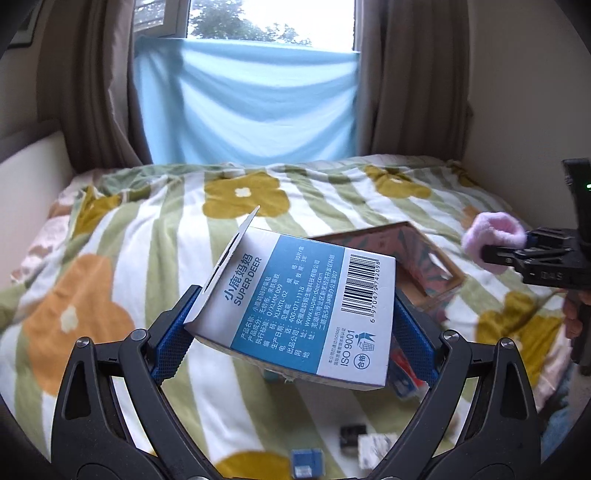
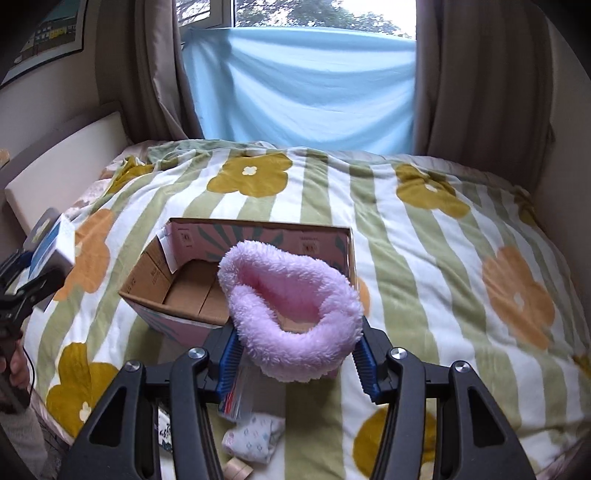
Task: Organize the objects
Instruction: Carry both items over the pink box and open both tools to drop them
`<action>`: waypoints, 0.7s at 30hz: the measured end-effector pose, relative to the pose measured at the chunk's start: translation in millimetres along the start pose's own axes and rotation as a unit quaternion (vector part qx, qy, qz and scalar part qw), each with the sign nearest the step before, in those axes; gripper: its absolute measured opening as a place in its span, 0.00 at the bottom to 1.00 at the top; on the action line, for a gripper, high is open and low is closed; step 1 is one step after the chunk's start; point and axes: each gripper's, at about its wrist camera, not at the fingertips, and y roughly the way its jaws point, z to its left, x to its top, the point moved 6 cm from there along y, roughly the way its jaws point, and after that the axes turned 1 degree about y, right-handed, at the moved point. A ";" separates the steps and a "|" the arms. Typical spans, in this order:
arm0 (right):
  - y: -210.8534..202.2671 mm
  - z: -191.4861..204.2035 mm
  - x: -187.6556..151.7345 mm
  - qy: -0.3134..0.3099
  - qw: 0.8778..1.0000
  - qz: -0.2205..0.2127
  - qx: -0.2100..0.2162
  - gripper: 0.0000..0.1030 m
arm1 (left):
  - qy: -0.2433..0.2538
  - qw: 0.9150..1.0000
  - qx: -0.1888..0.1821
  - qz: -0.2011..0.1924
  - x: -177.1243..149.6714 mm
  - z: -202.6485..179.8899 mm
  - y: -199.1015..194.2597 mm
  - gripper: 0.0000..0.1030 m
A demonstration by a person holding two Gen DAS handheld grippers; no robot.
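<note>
Partly hidden cardboard box (image 2: 192, 284), left jaws gripping blue-white carton (image 1: 295, 306), right jaws gripping pink fluffy item (image 2: 291, 314).

Both views look forward and downward along their own fingers, from above the bed (image 1: 155, 236) toward the window (image 1: 273, 22) at the top of the frame. The 2 views share the open cardboard box (image 2: 192, 291): centre in the right wrist view, right of centre in the left. Each also catches the other gripper at its frame edge.
</note>
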 end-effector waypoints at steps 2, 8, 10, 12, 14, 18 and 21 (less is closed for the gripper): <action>13.2 0.4 13.2 -0.006 1.000 0.009 0.004 0.48 | 0.000 1.000 0.000 0.018 11.9 0.0 24.3 0.92; 61.3 0.7 37.6 0.011 0.998 0.050 0.043 0.48 | -0.012 0.998 -0.011 0.068 25.8 -2.3 92.4 0.92; 79.8 -0.3 41.5 0.015 0.997 0.061 0.047 0.48 | -0.015 0.996 -0.009 0.083 24.4 -2.3 113.1 0.92; 97.8 -0.4 41.7 0.017 0.996 0.071 0.048 0.48 | -0.010 0.995 -0.002 0.099 20.3 -1.9 132.7 0.92; 115.1 -0.1 38.8 0.019 0.995 0.082 0.050 0.48 | -0.008 0.994 0.002 0.112 13.5 -1.0 148.9 0.92; 138.4 -0.7 31.5 0.024 0.993 0.098 0.056 0.48 | -0.014 0.991 -0.001 0.132 1.1 0.3 170.4 0.92; 148.5 -1.6 27.9 0.023 0.993 0.104 0.053 0.48 | -0.016 0.990 -0.002 0.141 -4.5 -0.3 180.7 0.92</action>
